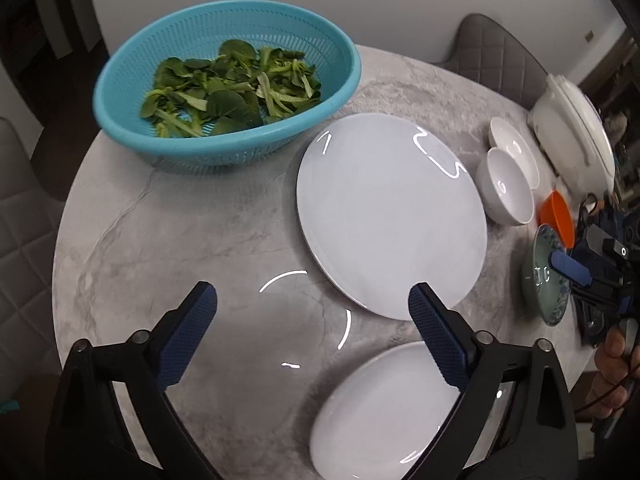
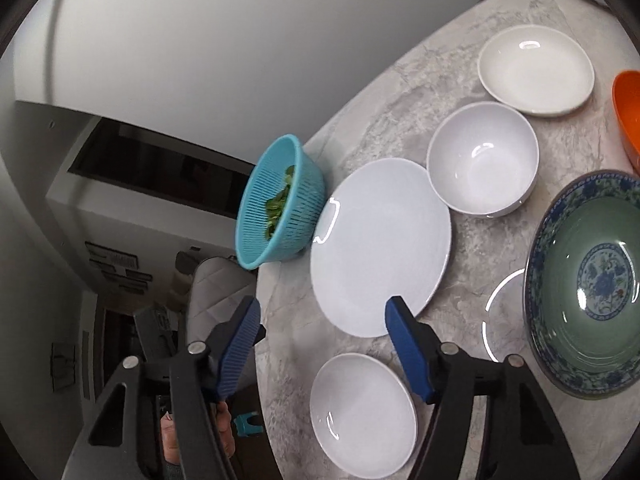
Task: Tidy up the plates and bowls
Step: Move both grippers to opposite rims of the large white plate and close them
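— The blue ribbed fingers of the left gripper: how do they stand?

— Spread wide over the grey marbled round table, gripping nothing. The large white round plate lies just beyond the right-hand finger's tip; the smaller white plate lies partly under that same finger.

— And the right gripper?

— Its jaws are parted and empty too. The large plate's near edge sits by its right-hand finger; the small plate lies below, between the fingers.

— The bowls?

— A deep white bowl touches the large plate; the shallow white bowl sits beyond; the green bowl with blue floral rim lies right, an orange bowl behind it.
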Tool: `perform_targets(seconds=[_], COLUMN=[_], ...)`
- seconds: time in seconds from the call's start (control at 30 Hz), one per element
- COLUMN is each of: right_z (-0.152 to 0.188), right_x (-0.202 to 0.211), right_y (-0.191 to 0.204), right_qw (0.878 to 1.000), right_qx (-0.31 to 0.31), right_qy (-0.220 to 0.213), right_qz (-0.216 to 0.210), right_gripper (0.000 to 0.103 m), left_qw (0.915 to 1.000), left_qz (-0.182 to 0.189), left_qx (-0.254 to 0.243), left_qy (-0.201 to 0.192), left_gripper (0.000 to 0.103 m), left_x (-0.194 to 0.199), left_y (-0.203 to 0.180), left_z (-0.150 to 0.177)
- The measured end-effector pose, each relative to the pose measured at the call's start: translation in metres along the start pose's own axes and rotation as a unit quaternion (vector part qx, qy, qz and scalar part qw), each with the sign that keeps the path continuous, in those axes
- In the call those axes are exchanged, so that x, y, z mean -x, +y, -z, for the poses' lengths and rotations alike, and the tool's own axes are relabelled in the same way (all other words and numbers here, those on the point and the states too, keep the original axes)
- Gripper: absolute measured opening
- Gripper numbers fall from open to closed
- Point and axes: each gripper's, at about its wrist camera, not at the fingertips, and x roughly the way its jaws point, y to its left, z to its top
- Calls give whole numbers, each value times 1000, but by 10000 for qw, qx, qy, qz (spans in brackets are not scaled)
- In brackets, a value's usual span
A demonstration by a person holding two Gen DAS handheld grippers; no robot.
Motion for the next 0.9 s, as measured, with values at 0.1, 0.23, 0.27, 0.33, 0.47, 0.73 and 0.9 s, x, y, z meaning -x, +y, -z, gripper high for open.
perform_targets(seconds=[0.1, 0.23, 0.27, 0.33, 0.47, 0.73, 0.9], right_z=[-5, -7, -8, -8, -13, -18, -16], right_x=[-21, -40, -42, -44, -54, -68, -73], right_y=[-12, -24, -29, -34, -42, -56, -65], right_qw=[9989, 9947, 9944, 9929, 9907, 9877, 9851], right_qx=[-279, -253, -316, -354, -366, -519, -609], right_qy=[-98, -82, -106, -135, -88, 72, 113], right_qz=[369, 995, 999, 1124, 1308, 1475, 1607], right_gripper=[64, 64, 64, 64, 64, 56, 45], left_qw=[9993, 9986, 9985, 9979, 9971, 9954, 9950], left_qz=[256, 381, 399, 484, 622, 815, 825], left_qx=[-58, -126, -135, -133, -82, -23, -31], left_qy=[262, 347, 347, 407, 424, 506, 570], left_gripper=[72, 71, 71, 71, 71, 61, 37], left_x=[-30, -55, -58, -68, -78, -94, -102], left_y=[16, 21, 23, 27, 27, 18, 14], left_z=[-18, -31, -33, -40, -50, -66, -70])
